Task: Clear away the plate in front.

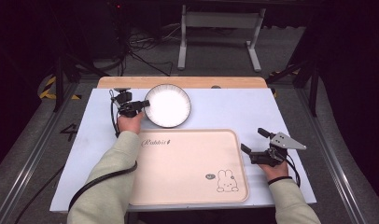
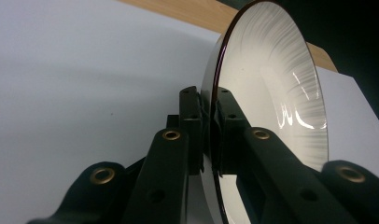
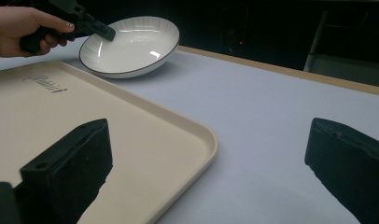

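Plate (image 1: 168,105) sits tilted at the table's (image 1: 225,109) twelve o'clock, just beyond the tray (image 1: 187,168), its nine o'clock rim clamped in the left gripper (image 1: 144,103). Right gripper (image 1: 254,141), jaws spread and empty, rests at the tray's three o'clock.

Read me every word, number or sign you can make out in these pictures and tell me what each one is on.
"Rabbit": script word on the beige tray, upper left corner; last letters are blurred, so this reading is uncertain.
"4": painted on the floor left of the table.
Small dark badge beside the tray's rabbit drawing: too small to read.
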Action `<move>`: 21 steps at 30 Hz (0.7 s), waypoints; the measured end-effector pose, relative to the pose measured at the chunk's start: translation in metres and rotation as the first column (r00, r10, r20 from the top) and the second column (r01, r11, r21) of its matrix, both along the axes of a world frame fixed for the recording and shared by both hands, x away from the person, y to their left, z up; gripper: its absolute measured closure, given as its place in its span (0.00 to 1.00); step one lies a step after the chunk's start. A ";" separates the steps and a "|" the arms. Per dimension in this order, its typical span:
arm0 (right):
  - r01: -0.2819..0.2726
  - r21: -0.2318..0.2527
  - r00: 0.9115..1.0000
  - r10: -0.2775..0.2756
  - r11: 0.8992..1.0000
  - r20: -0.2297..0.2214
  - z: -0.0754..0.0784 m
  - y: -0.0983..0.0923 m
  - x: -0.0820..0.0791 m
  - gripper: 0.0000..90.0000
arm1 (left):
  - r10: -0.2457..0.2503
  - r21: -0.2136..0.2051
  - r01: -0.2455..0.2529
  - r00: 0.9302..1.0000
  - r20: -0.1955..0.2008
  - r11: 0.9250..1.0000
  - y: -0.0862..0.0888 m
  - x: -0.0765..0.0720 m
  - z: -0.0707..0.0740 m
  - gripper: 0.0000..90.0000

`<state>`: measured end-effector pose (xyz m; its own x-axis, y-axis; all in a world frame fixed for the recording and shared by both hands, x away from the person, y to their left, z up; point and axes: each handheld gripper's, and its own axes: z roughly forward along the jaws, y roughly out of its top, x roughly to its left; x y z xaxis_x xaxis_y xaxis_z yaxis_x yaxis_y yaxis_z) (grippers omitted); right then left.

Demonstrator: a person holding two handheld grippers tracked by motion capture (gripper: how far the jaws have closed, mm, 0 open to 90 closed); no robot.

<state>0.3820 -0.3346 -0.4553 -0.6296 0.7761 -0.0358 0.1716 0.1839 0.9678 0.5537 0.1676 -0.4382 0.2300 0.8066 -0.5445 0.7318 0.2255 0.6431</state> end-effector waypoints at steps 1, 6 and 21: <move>0.000 0.000 1.000 0.000 1.000 0.000 0.000 0.000 0.000 0.01 | 0.000 0.000 0.000 1.000 0.000 1.000 0.000 0.000 0.000 0.94; 0.000 0.001 1.000 0.000 1.000 0.000 0.000 0.000 0.000 0.01 | -0.014 0.019 0.013 0.999 0.032 1.000 -0.006 -0.002 0.009 0.93; 0.001 0.003 1.000 -0.001 1.000 0.002 0.000 0.000 0.000 0.01 | -0.091 0.077 0.082 0.989 0.118 0.994 -0.013 -0.017 0.045 0.91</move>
